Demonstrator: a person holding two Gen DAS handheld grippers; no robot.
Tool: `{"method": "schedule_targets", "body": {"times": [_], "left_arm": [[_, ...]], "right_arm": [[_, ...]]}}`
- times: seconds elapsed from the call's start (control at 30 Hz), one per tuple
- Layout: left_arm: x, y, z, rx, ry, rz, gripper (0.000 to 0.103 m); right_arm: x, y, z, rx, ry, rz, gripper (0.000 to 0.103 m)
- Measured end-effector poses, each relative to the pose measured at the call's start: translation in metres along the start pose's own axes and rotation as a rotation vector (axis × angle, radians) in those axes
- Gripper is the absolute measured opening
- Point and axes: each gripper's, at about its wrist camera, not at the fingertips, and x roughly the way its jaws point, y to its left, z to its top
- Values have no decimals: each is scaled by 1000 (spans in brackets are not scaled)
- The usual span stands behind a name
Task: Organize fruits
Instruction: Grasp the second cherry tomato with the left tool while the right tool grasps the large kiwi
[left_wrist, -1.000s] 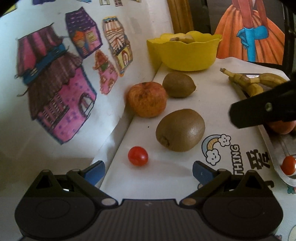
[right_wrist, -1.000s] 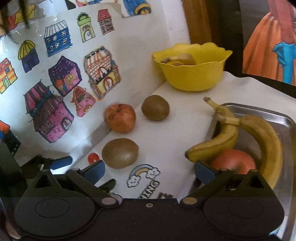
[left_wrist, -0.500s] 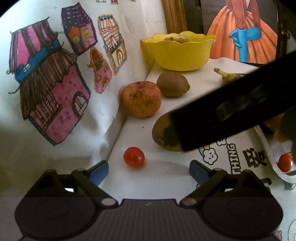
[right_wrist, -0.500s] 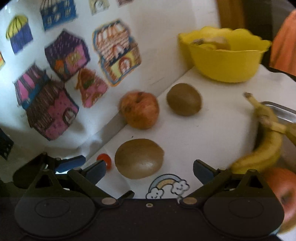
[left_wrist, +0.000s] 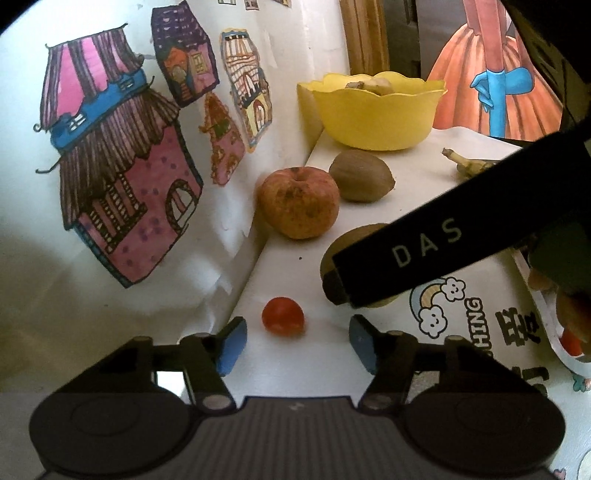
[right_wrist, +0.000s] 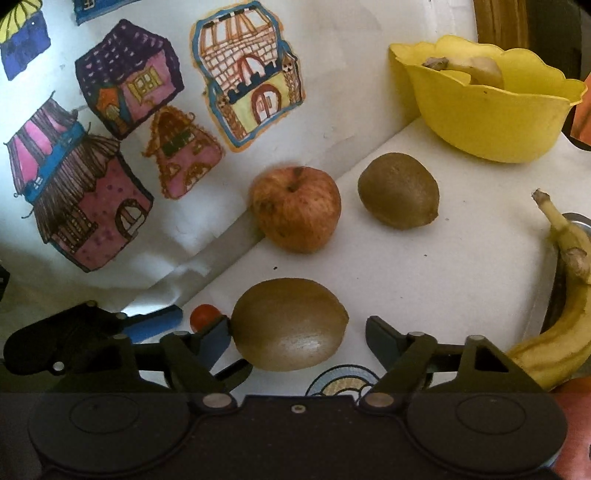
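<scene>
Left gripper (left_wrist: 295, 341) – low centre of left wrist view, jaws closing, cherry tomato (left_wrist: 283, 316) sits between/just ahead of the blue pads, not yet pinched. Gap visible both sides of it.

Right gripper (right_wrist: 297, 341) – low centre of right wrist view, jaws closing round the near kiwi (right_wrist: 289, 324). Left pad looks to be at or touching the kiwi's left end; right pad apart from the right end. Not gripped yet.

Other items, right wrist view: apple (right_wrist: 295, 208) mid-frame against the wall, far kiwi (right_wrist: 399, 190) just right of it, yellow bowl (right_wrist: 487, 118) upper right w/ something pale inside, bananas (right_wrist: 565, 302) at right edge on a metal tray (right_wrist: 576, 218).

Judgement on doing the step well:
- Tomato is small, round, prob. soft – close gently, keep pads centred on it or it may roll out toward the wall.
- Kiwi is off-centre to the left in the jaws; shifting the right gripper left before full closure would avoid shoving it sideways.
- The two grippers work near each other – the right one's black body crosses the left wrist view at mid right. Lift one at a time to avoid a knock.
</scene>
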Motion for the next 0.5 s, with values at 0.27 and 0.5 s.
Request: {"method": "schedule_targets", "body": {"times": [0.27, 0.5], "left_arm": [[4, 10, 4, -21, 4, -8, 47], [4, 11, 3, -16, 1, -12, 31]], "right_arm": [[-9, -4, -9, -9, -17, 40, 67], [-18, -13, -18, -2, -32, 30, 67]]}}
